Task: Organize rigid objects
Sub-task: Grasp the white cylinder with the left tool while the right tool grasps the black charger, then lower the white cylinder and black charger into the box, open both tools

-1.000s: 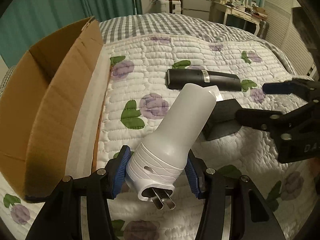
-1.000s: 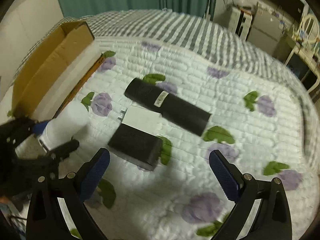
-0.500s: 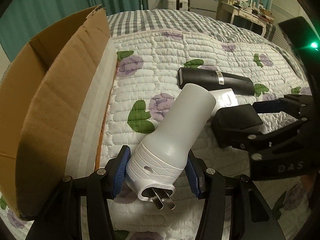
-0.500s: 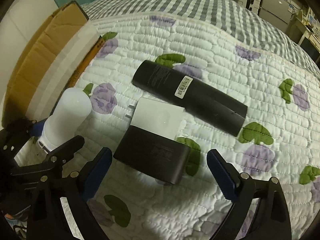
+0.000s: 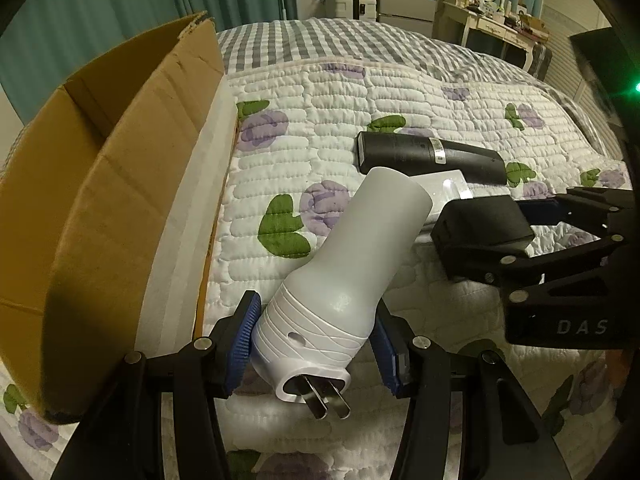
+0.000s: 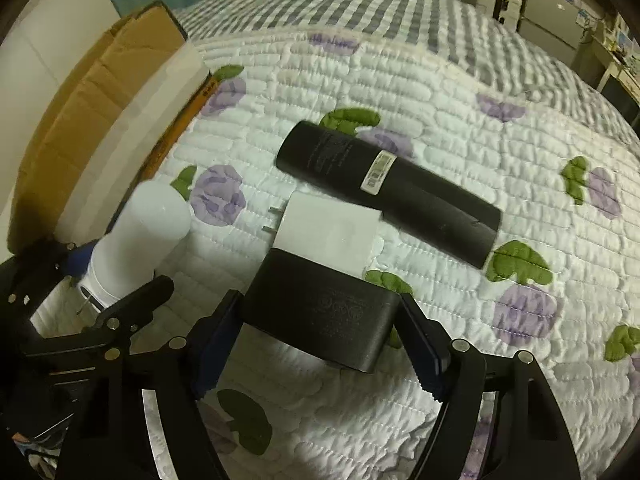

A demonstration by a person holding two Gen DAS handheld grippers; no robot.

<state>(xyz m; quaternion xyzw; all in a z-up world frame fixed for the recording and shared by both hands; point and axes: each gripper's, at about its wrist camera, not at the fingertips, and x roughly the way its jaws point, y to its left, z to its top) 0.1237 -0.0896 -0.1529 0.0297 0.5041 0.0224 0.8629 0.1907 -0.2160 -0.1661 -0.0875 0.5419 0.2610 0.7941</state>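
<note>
Right wrist: our right gripper closes on the black adapter, pads at both sides. Left gripper clamps the white plug, prongs toward us.

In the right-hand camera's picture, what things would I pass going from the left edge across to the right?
Cardboard box → white plug-in device held in the left gripper → black adapter between the right gripper's jaws → long black cylinder.

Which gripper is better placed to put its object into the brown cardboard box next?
Left gripper: it grips the white plug-in device right beside the brown cardboard box, nearer than the right gripper.
</note>
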